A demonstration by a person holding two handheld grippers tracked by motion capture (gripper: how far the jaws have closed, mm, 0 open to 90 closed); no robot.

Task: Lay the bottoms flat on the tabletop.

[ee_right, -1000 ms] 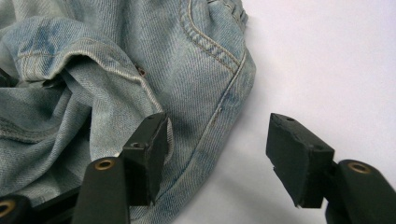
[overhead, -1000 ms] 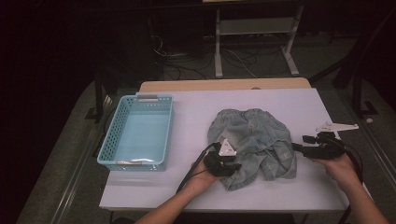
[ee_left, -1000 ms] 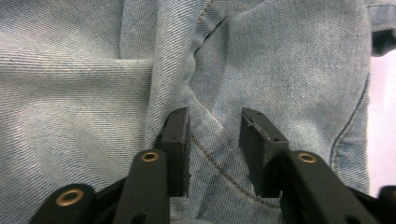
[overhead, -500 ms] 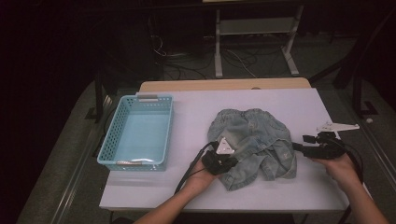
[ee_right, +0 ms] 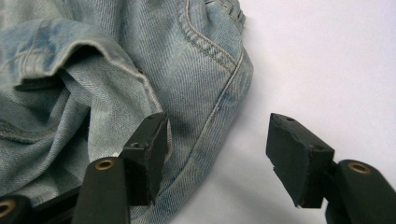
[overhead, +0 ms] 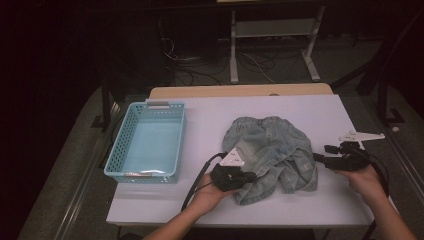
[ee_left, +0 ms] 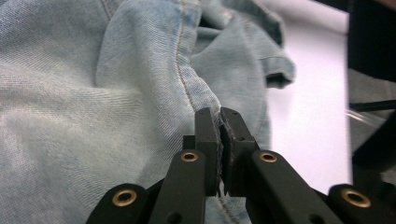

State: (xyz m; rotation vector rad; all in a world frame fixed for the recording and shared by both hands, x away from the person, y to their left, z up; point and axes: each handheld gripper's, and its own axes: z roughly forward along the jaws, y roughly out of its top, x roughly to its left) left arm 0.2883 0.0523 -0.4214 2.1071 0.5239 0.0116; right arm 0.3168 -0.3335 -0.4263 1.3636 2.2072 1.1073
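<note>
A crumpled pair of light blue denim shorts [overhead: 272, 150] lies in the middle of the white table [overhead: 210, 117]. My left gripper [overhead: 250, 176] is at the shorts' near left edge, and its jaws have just closed onto a seamed fold of the denim [ee_left: 205, 100]; in the left gripper view [ee_left: 220, 122] the cloth is pinched between the pads. My right gripper [overhead: 320, 159] rests at the shorts' right edge. In the right gripper view [ee_right: 219, 154] its jaws stand apart, one pad over the hem [ee_right: 224, 100], the other over bare table.
A light blue plastic basket [overhead: 150, 142] stands at the table's left side with nothing in it. Behind the table are a wooden edge [overhead: 240, 91], cables on the dark floor and a metal stand [overhead: 272, 30]. Bare white table runs along the near edge and far right.
My left gripper has shifted slightly and lifted a little with the denim's edge caught in it. The right gripper has stayed where it was.
</note>
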